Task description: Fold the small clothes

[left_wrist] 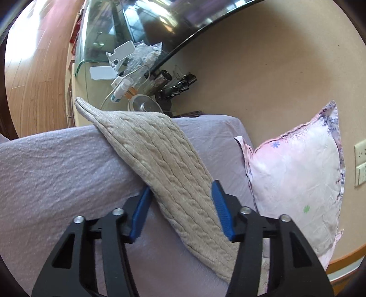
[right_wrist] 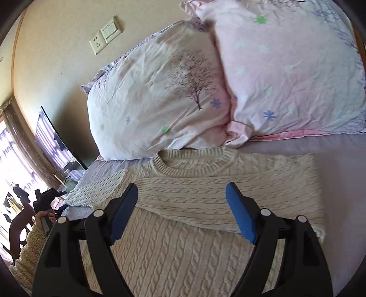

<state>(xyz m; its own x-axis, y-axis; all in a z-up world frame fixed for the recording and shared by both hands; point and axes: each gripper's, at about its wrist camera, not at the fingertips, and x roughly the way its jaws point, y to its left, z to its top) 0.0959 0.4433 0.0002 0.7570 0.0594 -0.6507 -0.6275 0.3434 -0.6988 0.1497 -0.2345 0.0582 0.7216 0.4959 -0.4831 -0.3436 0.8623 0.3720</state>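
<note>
A cream cable-knit sweater (right_wrist: 205,196) lies on the lilac bed sheet (right_wrist: 343,182), collar toward the pillows. One sleeve is folded across the chest; the other sleeve (right_wrist: 96,189) stretches out to the left. My right gripper (right_wrist: 181,189) hovers open over the sweater's chest, holding nothing. In the left wrist view that outstretched sleeve (left_wrist: 160,160) runs diagonally across the sheet (left_wrist: 57,171). My left gripper (left_wrist: 180,189) is open, its blue fingers (left_wrist: 219,205) on either side of the sleeve, not closed on it.
Two floral pillows (right_wrist: 160,96) (right_wrist: 286,68) lie just beyond the sweater's collar; one shows in the left wrist view (left_wrist: 297,173). A bedside table with bottles, cables and clips (left_wrist: 141,84) stands past the bed's edge under a dark screen (left_wrist: 160,18).
</note>
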